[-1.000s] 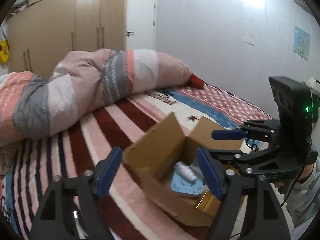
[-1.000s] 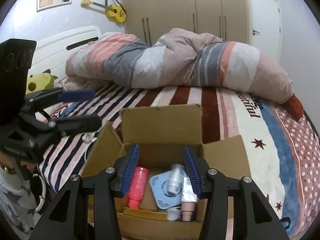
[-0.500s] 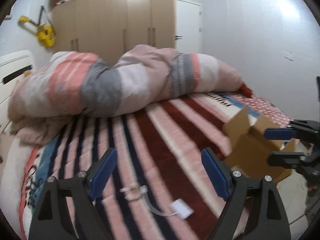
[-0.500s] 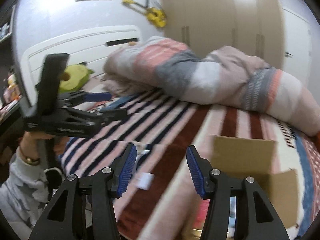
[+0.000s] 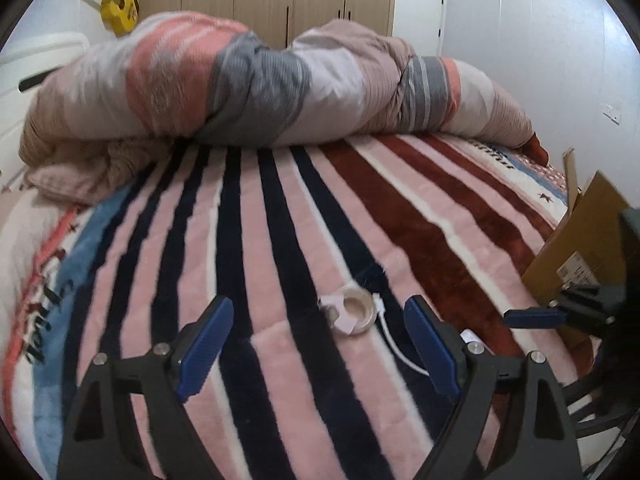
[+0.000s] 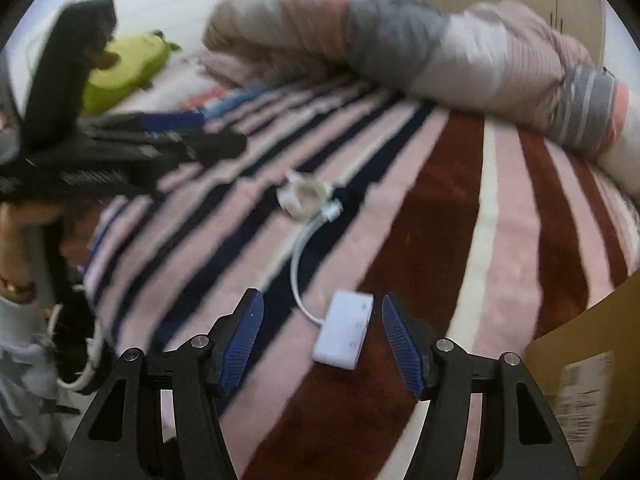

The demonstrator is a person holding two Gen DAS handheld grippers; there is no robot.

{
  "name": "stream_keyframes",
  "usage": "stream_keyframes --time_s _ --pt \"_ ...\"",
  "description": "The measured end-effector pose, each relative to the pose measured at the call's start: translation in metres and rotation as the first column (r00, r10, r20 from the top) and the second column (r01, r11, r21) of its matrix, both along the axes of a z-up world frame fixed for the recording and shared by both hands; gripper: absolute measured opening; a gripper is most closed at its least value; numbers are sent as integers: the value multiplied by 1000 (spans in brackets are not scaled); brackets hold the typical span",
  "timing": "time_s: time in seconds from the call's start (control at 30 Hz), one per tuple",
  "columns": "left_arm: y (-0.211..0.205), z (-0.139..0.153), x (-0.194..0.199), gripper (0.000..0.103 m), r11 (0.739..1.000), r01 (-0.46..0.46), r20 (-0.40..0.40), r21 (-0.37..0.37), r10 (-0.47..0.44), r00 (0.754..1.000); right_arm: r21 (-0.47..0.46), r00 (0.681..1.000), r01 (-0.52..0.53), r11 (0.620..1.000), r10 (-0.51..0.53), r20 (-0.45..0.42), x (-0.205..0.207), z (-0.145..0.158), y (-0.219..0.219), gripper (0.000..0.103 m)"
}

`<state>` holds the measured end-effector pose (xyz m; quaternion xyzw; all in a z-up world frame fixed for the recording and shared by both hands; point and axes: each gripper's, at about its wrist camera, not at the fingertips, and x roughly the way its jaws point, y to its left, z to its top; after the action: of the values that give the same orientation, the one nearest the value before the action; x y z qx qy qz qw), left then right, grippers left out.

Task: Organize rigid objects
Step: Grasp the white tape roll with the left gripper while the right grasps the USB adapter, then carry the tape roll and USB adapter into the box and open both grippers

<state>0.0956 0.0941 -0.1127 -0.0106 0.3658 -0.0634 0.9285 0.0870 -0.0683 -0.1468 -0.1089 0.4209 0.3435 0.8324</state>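
The white adapter (image 6: 344, 330) lies flat on the striped blanket (image 6: 440, 240), and its thin white cable (image 6: 298, 256) curves away to a plug that rests touching, or just beside, a small roll of tape (image 6: 304, 198). In the left wrist view the roll of tape (image 5: 352, 310) is seen with a pale flap at its side, and the cable (image 5: 396, 348) runs from it toward the right. The cardboard box (image 6: 580, 380) stands at the right edge of the bed, near the adapter; what is inside it cannot be seen.

The right gripper (image 6: 322, 344) hangs just above the adapter with its jaws wide apart and holding nothing; the adapter sits between the two blue pads. The left gripper (image 5: 320, 352) is also spread wide and empty, with the roll of tape in front of its fingers.

The step in hand seems to be the approach to pick up the last loose things from the bed. The next move probably calls for lowering the right gripper until the pads stand on both long sides of the adapter, then closing on it. The soft blanket may let the adapter sink or tilt, and the trailing cable could drag the tape along.

Behind all this a rolled duvet (image 5: 280, 80) lies across the bed, and a yellow toy guitar (image 5: 116, 8) hangs on the wall.
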Motion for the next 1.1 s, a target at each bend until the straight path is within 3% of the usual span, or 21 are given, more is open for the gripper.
stream_keyframes --time_s 0.2,0.23,0.27,0.3,0.5,0.63,0.7,0.73,0.9,1.1 --pt "-1 -27 15 86 1000 10 -50 -17 -11 999 -65 1000 14 998 -15 -20 13 -33 5 58" --pt "-3 -30 18 86 1000 15 -57 -19 -16 998 -70 1000 13 997 -14 -15 14 -34 5 55" --pt "-5 -34 21 86 1000 20 -63 -23 -22 998 -79 1000 11 997 -11 1 14 -34 4 42" --pt "-7 -36 23 86 999 24 -67 -26 -26 997 -89 1000 10 996 -9 13 14 -33 3 39" --pt "-24 -55 41 84 999 45 -107 -20 -47 993 -123 996 90 988 -86 39 16 -25 -17 36" --pt "-35 -70 54 53 999 21 -123 38 -16 992 -111 995 100 989 -100 9 21 -25 -25 36" --pt "-33 -77 56 49 1000 0 -132 24 3 991 -113 996 94 989 -93 13 19 -25 -25 36" --pt "-32 -76 55 45 1000 -6 -126 14 8 992 -108 996 91 990 -91 8 19 -25 -25 36" --pt "-31 -67 41 44 1000 -5 -120 23 8 993 -77 997 83 994 -83 2 16 -21 -26 36" --pt "-38 -35 7 44 1000 4 -75 26 -2 997 -16 996 51 999 -49 68 -2 14 -28 36"
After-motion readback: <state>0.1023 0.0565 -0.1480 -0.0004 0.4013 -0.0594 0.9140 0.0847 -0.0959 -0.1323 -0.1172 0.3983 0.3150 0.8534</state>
